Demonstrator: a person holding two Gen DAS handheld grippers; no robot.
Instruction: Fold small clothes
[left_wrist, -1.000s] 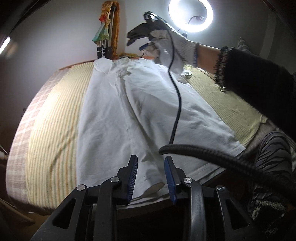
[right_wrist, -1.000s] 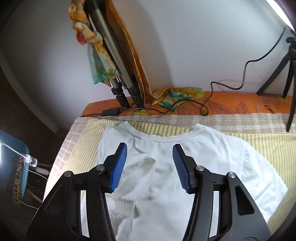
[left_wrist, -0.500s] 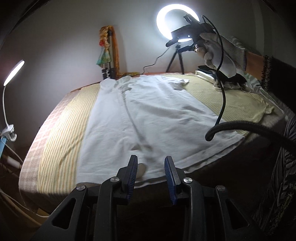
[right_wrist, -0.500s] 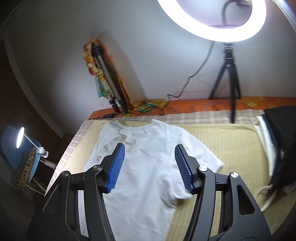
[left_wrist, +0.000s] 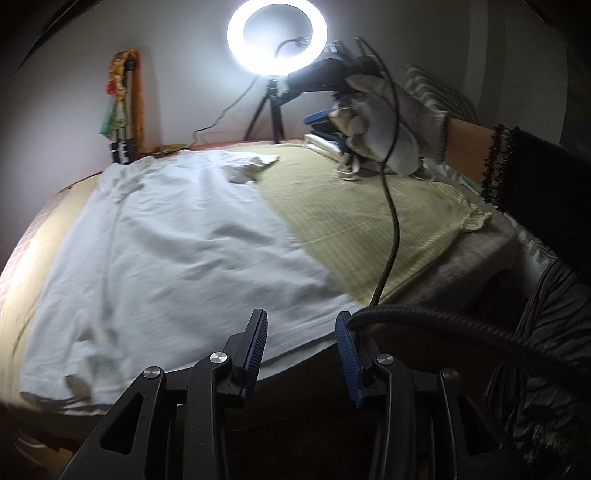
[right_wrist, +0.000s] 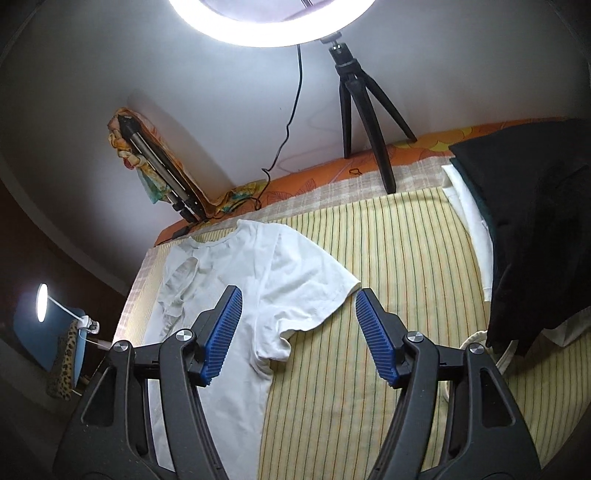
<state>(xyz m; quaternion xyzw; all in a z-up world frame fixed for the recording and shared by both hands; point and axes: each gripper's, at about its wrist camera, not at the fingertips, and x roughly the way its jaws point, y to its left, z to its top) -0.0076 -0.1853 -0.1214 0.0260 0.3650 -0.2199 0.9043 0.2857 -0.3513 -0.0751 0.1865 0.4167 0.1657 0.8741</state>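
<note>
Your white T-shirt (right_wrist: 258, 295) lies spread out flat on the bed, on top of the yellow striped sheet (right_wrist: 388, 277), with 1 short sleeve sticking out to the side. Your left gripper (left_wrist: 301, 354) hangs over the bottom hem of the shirt; its jaws are opening and nothing is between them. Your right gripper (right_wrist: 297, 332) is up over the sleeve, jaws opening wide, and nothing is held there either. Your gloved right hand (left_wrist: 384, 125) holds that gripper near the ring light (left_wrist: 277, 37). A pile of dark and white clothes (right_wrist: 524, 229) sits at the far side of the bed.
</note>
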